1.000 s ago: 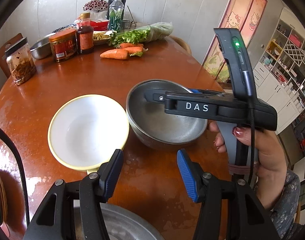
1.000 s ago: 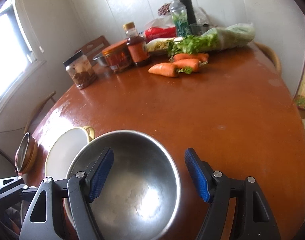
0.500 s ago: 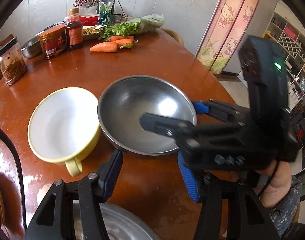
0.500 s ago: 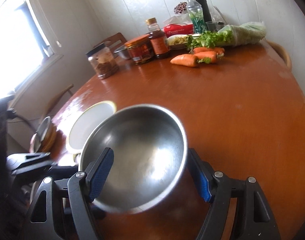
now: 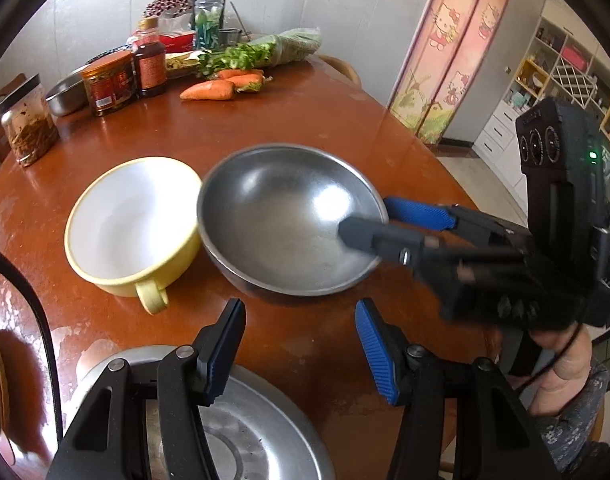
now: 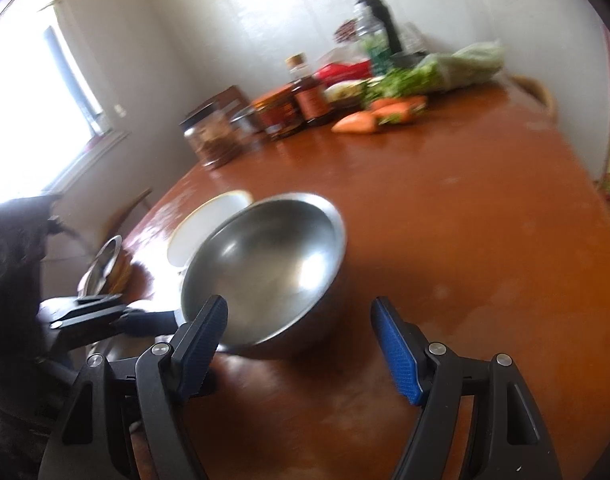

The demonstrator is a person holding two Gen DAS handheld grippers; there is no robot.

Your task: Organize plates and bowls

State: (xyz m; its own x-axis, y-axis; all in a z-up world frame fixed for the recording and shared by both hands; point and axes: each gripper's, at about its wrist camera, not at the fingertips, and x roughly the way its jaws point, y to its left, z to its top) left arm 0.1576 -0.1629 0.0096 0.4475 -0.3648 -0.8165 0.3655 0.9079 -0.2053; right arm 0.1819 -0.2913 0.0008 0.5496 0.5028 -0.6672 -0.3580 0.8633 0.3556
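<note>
A steel bowl [image 5: 281, 216] sits mid-table, its left rim touching a yellow bowl [image 5: 129, 216] that is white inside and has a handle. My right gripper [image 5: 367, 218] reaches in from the right to the steel bowl's right rim. Its jaws are open and nothing is pressed between the pads. From the right wrist, the steel bowl [image 6: 273, 264] lies just ahead of the right gripper [image 6: 301, 340], blurred and seemingly tipped a little, with the yellow bowl [image 6: 201, 228] behind it. My left gripper [image 5: 299, 344] hangs open and empty above the table, nearer than both bowls.
A steel plate [image 5: 257, 432] lies under the left gripper at the table's near edge. Carrots [image 5: 209, 90], greens, jars [image 5: 109, 82] and bottles crowd the far side. Bare tabletop [image 6: 465, 208] spreads to the right of the bowls. A door and shelves stand beyond the right edge.
My right gripper has drawn back from over the steel bowl to its right rim, so the bowl now lies ahead of its fingers. The left gripper has barely shifted.
</note>
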